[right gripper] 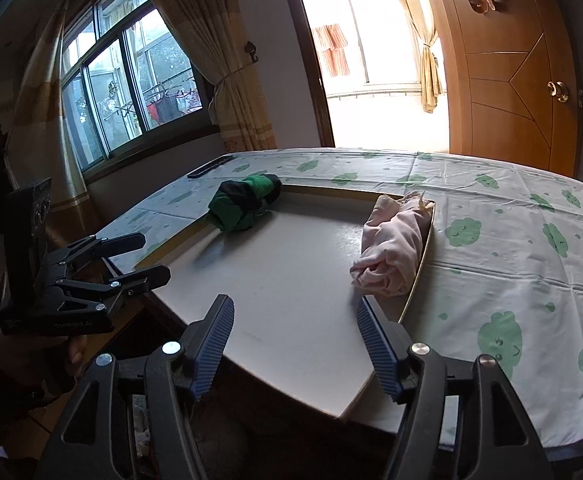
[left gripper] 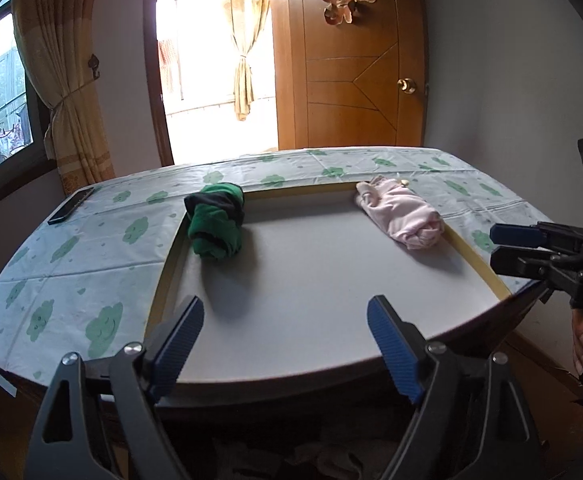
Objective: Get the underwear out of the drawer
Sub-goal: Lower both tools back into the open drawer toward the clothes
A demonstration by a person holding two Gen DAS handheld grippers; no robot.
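Right wrist view alone takes in the window [right gripper: 131,80]. Green underwear [left gripper: 216,221] and pink underwear [left gripper: 401,216], both rolled, are seen on the worktop [left gripper: 311,292]. Left tongs [left gripper: 285,344] and right tongs [right gripper: 293,344] are released, empty.

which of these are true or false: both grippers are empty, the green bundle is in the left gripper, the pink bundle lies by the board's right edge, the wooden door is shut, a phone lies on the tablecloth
1. Both grippers are empty: true. The left gripper and right gripper stand open with nothing between the fingers.
2. The green bundle is in the left gripper: false. It lies on the white board.
3. The pink bundle lies by the board's right edge: true.
4. The wooden door is shut: false. It stands open.
5. A phone lies on the tablecloth: true.
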